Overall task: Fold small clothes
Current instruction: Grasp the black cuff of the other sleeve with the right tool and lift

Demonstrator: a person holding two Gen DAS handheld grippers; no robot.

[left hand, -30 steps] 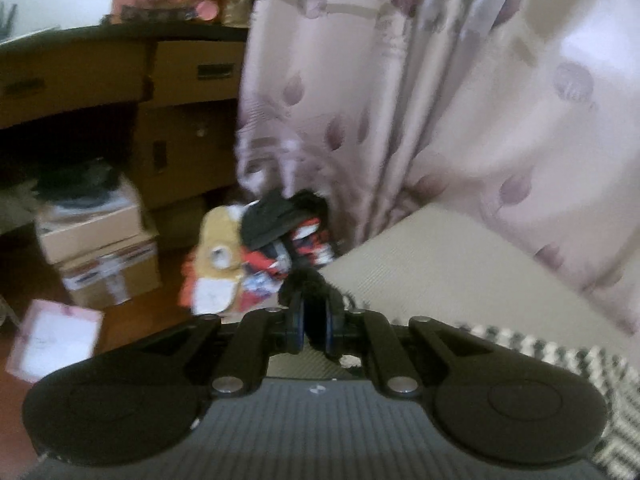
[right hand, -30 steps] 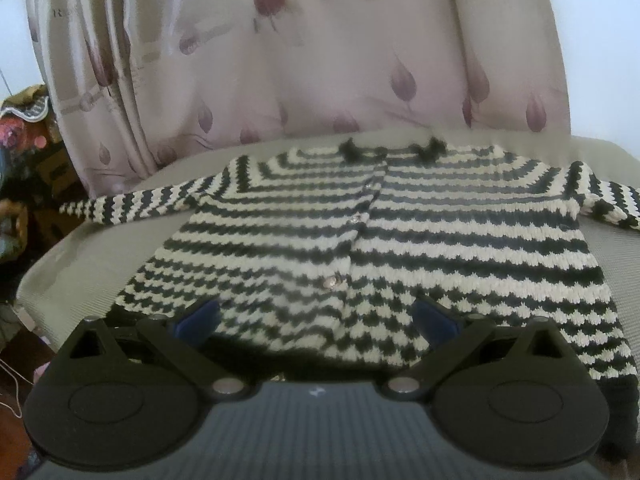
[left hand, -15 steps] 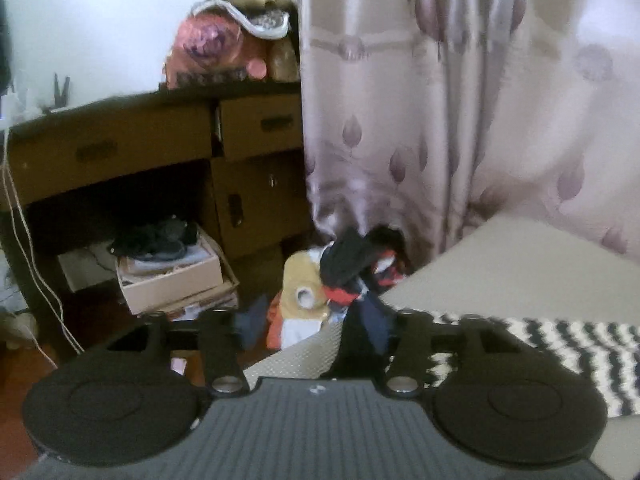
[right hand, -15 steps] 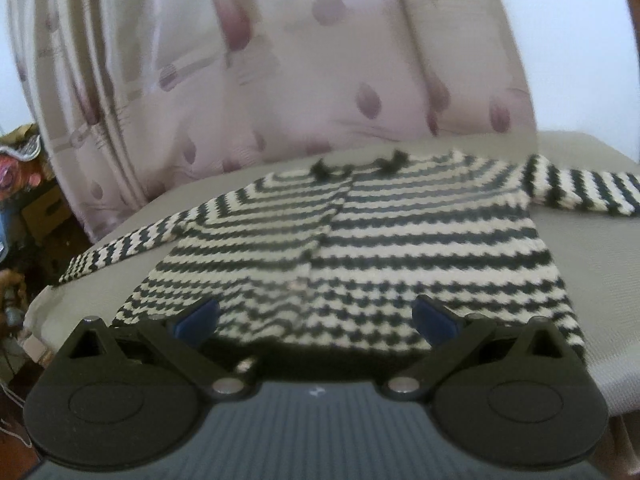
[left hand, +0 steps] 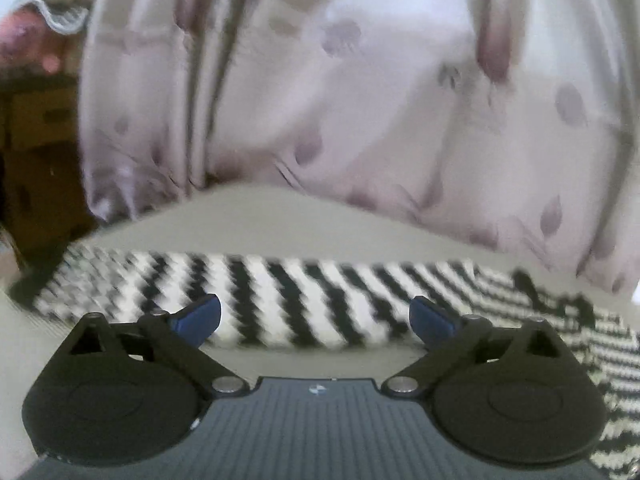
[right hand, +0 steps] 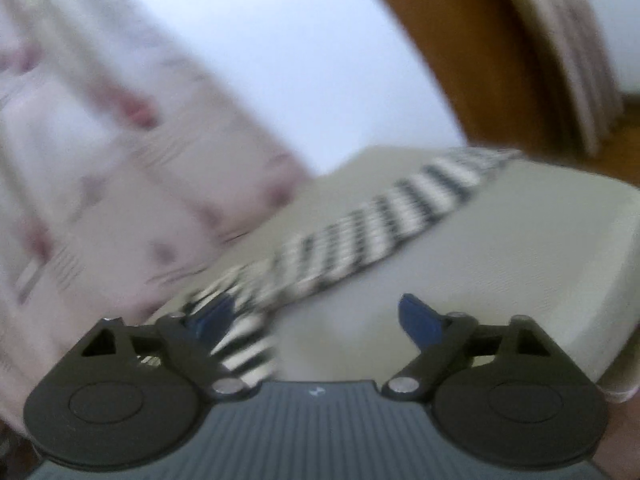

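Observation:
A black-and-white striped knit cardigan lies flat on a pale grey-green cushion (left hand: pixel 256 216). In the left wrist view its left sleeve (left hand: pixel 280 300) stretches across just beyond my left gripper (left hand: pixel 316 316), which is open and empty, blue pads wide apart. The dark collar (left hand: pixel 560 300) shows at the right. In the right wrist view the other sleeve (right hand: pixel 380 224) runs away to the upper right. My right gripper (right hand: pixel 320 316) is open and empty, its left pad over the sleeve's near end. Both views are blurred.
A pink patterned curtain (left hand: pixel 360 100) hangs right behind the cushion. A brown wooden desk (left hand: pixel 32 120) stands at the left. In the right wrist view a white wall (right hand: pixel 300 60) and a brown wooden frame (right hand: pixel 460 40) stand behind; the cushion edge (right hand: pixel 600 312) drops off at right.
My left gripper has opened, letting go of the dark cloth it pinched, and swung right to face the left sleeve. My right gripper swung right from the cardigan's body to the right sleeve.

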